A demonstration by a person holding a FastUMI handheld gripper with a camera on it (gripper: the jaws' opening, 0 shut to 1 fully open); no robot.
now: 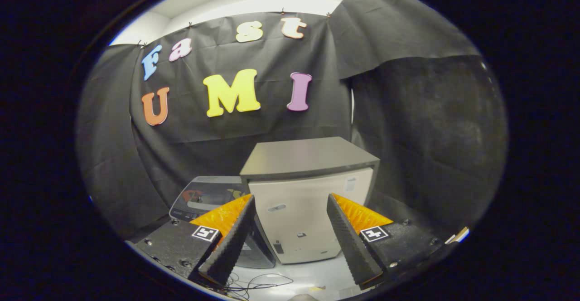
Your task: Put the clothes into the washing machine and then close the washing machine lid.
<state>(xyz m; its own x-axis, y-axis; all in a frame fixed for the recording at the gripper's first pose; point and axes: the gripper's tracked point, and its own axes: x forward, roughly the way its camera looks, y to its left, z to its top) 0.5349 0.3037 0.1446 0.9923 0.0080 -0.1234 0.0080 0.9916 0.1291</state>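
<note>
My gripper (293, 274) is open, its two fingers spread wide with nothing between them. Beyond the left finger (231, 242) stands the washing machine (206, 199), low on the floor, with a dark glossy top and a control strip along its near edge. Red and yellow patches show on that dark top; I cannot tell whether they are clothes or whether the lid is up or down. The left finger hides the machine's right part.
A boxy cabinet (308, 201) with a grey top and a pale front stands just ahead of the fingers, right of the washing machine. Thin cables (253, 285) lie on the pale floor (312, 271) below the fingers. Black cloth walls close in behind and on both sides.
</note>
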